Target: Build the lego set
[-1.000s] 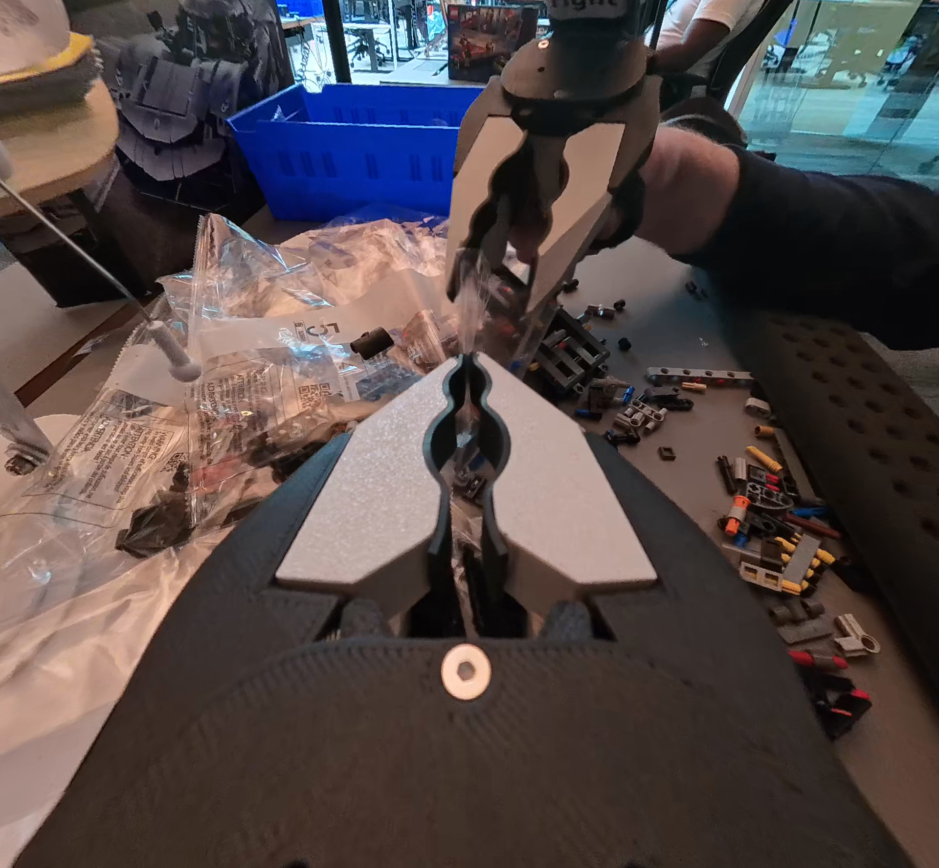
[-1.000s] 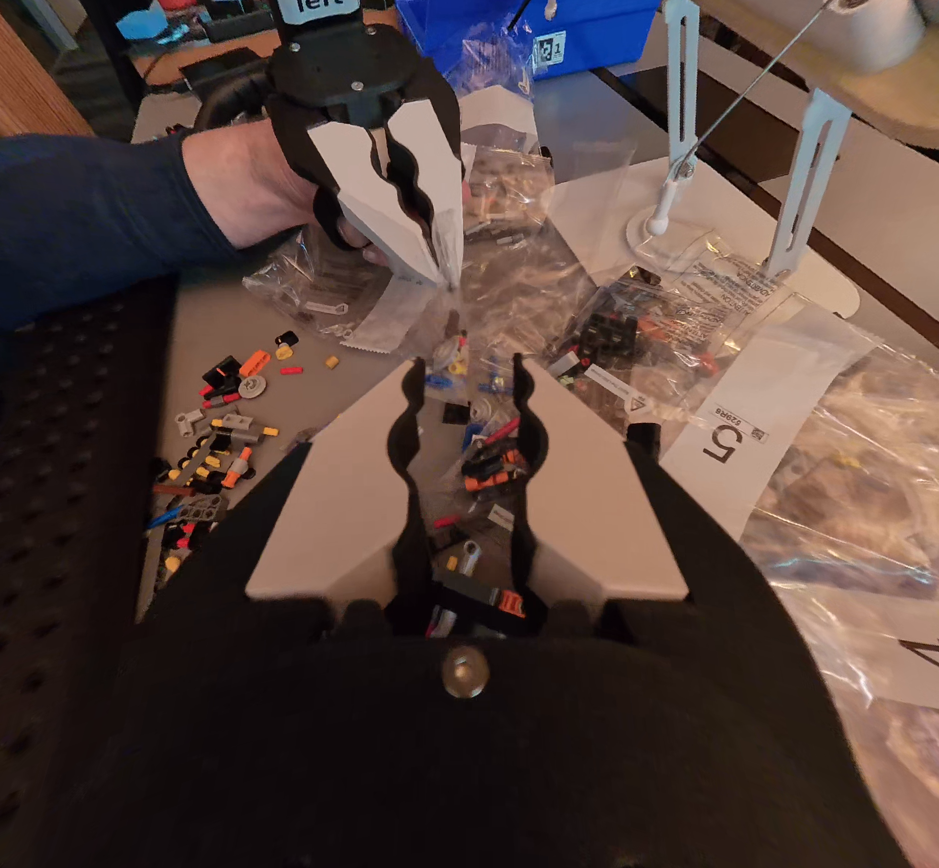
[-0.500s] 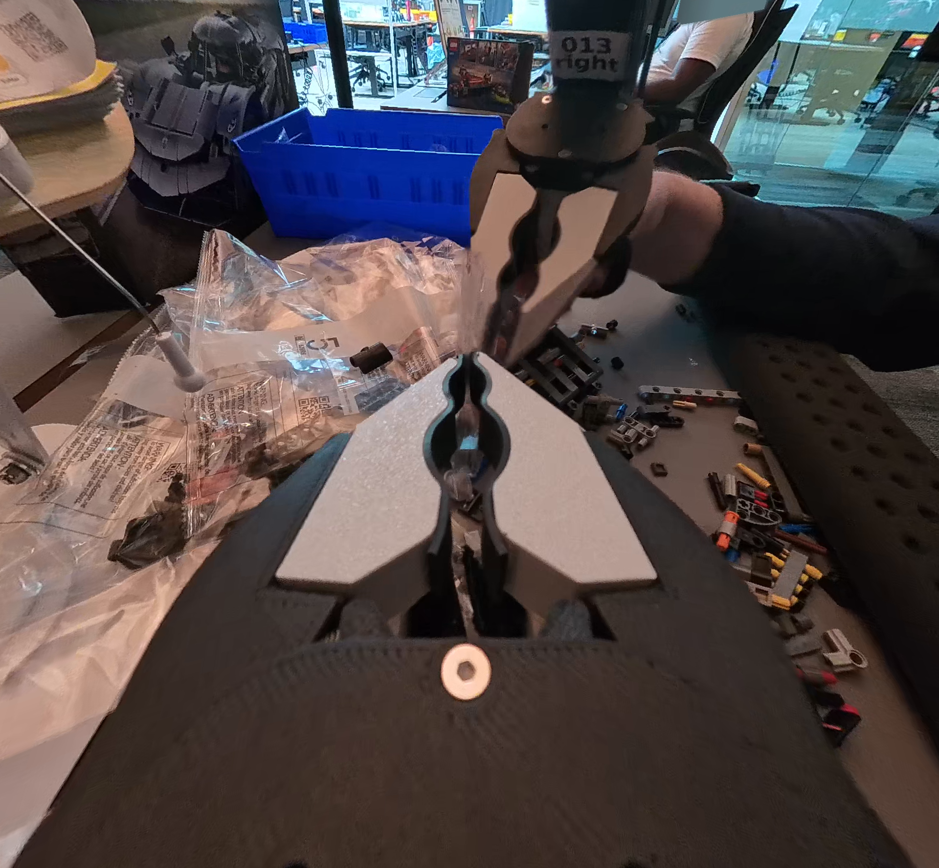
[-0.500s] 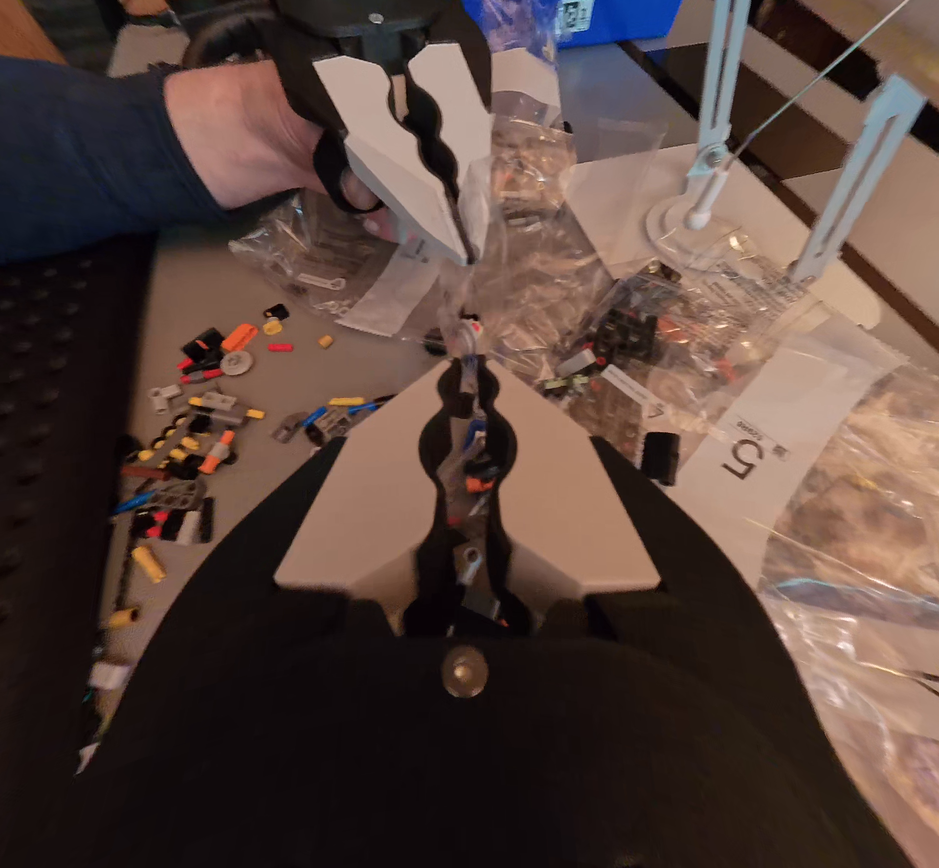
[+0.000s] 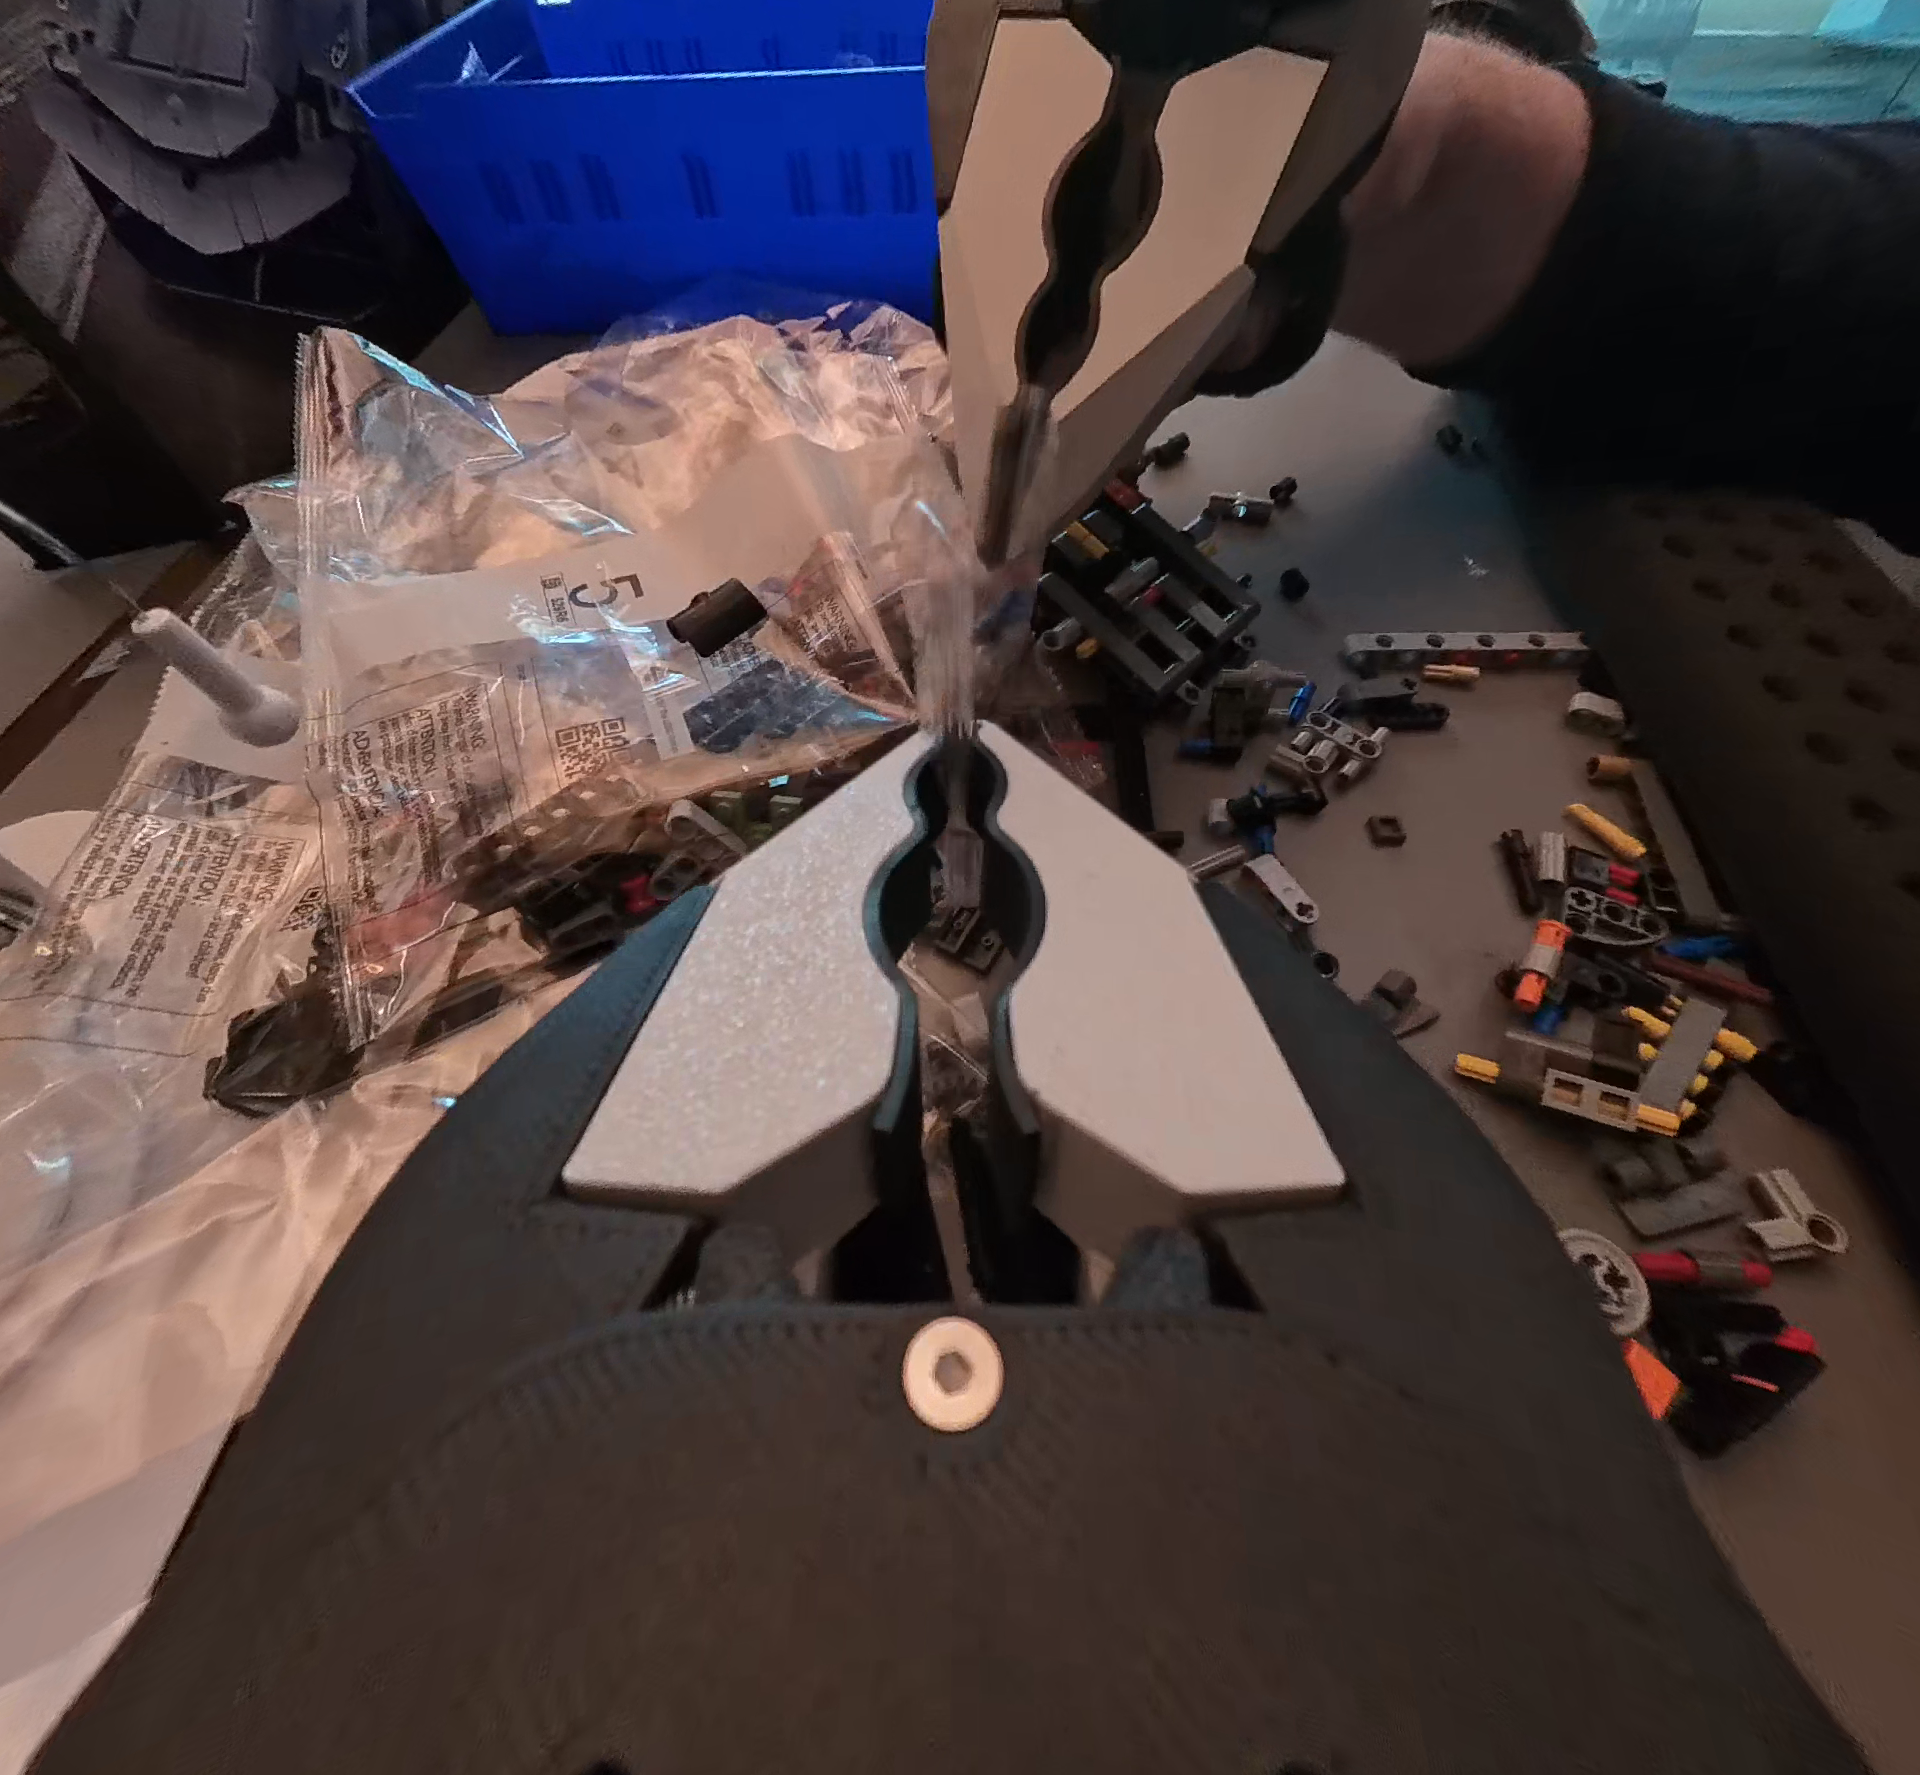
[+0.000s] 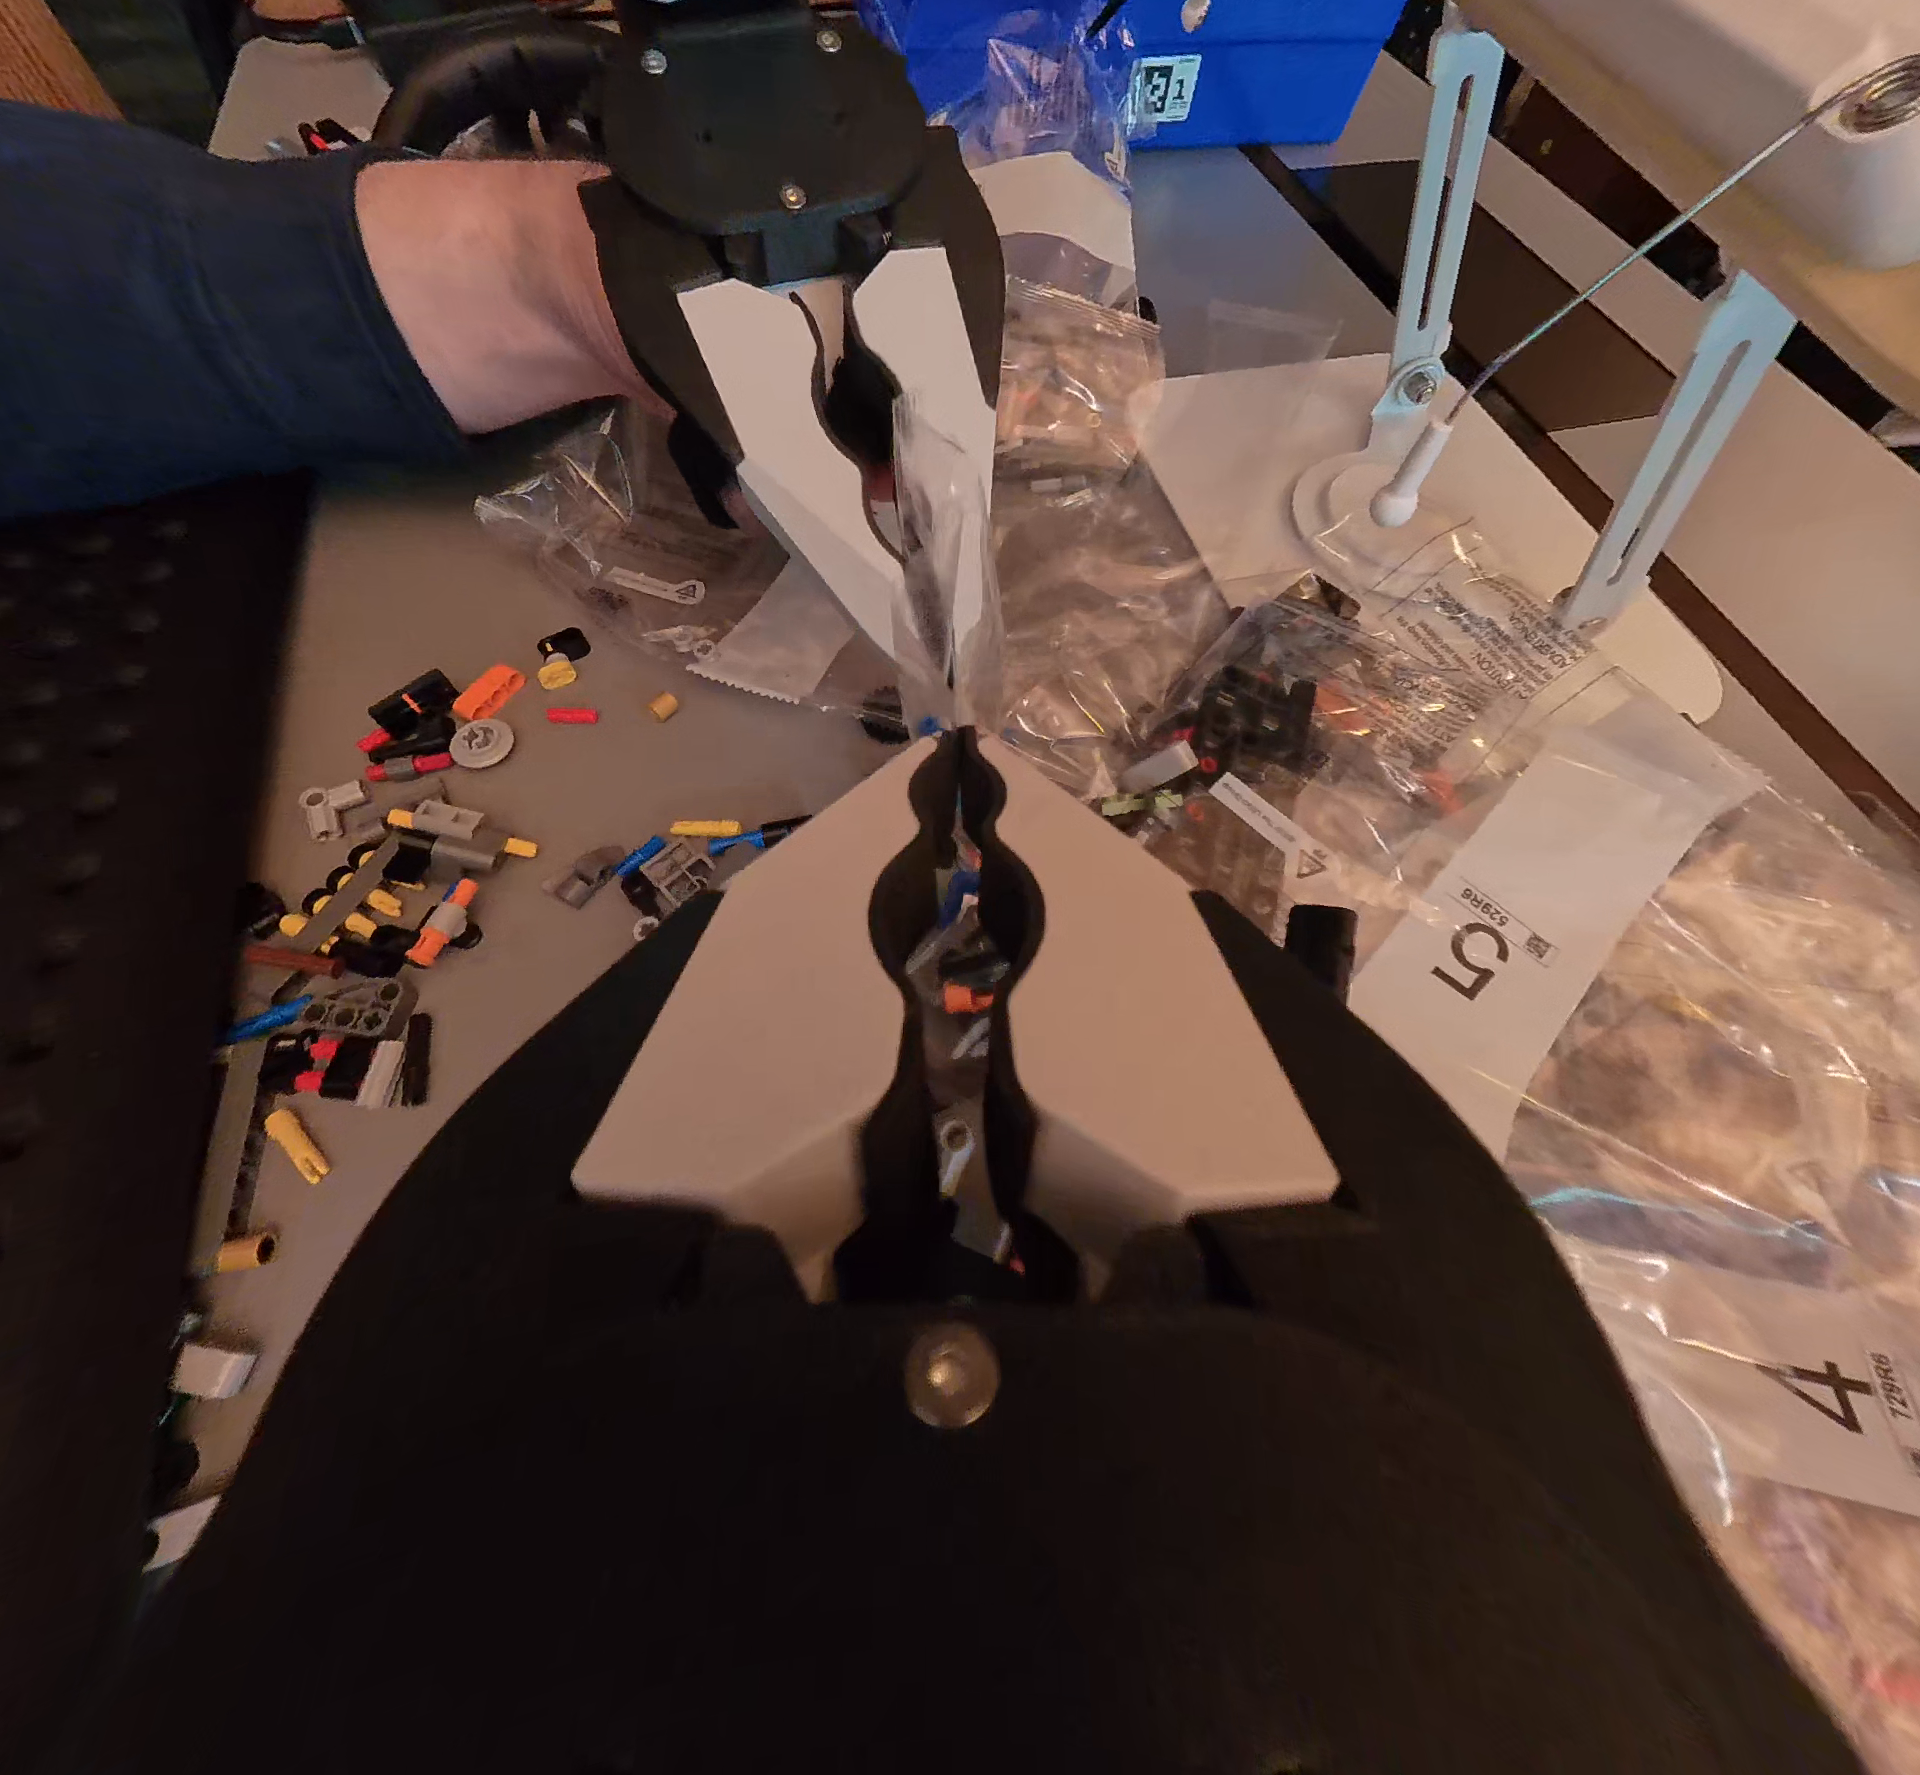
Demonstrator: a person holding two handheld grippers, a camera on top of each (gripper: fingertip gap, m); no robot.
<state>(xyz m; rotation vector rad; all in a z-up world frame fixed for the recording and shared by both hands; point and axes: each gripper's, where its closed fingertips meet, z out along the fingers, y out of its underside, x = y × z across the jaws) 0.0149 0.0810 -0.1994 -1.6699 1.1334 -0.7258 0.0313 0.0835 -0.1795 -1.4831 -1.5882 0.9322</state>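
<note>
1. One second ago my right gripper [image 6: 951,738] was open over a small clear bag [image 6: 940,603]; now its jaws are closed on one edge of that bag, and the two grippers stand closer together.
2. My left gripper [image 5: 951,738] keeps its jaws closed on the other edge of the same bag. The film is stretched tight between the two tips, above the worktop [image 5: 1475,520].
3. In the left wrist view I see the right gripper coming from above, held by a hand [image 5: 1455,198] in a dark sleeve.
4. The worktop is grey. Loose lego pieces [image 6: 416,894] lie on it in yellow, orange, red, blue, grey and black, and a dark grid-shaped assembly [image 5: 1148,603] sits near the grippers.
5. A dark perforated mat [image 5: 1766,738] lies at the edge of the worktop, beside the loose pieces.
6. Several sealed clear bags [image 5: 499,686] with parts inside are piled on the other side, some with white numbered labels [image 6: 1496,956].
7. A blue plastic bin [image 5: 665,146] stands behind the bags. I cannot tell what is in it.
8. A white stand [image 6: 1434,354] with a thin wire stands next to the bags.
</note>
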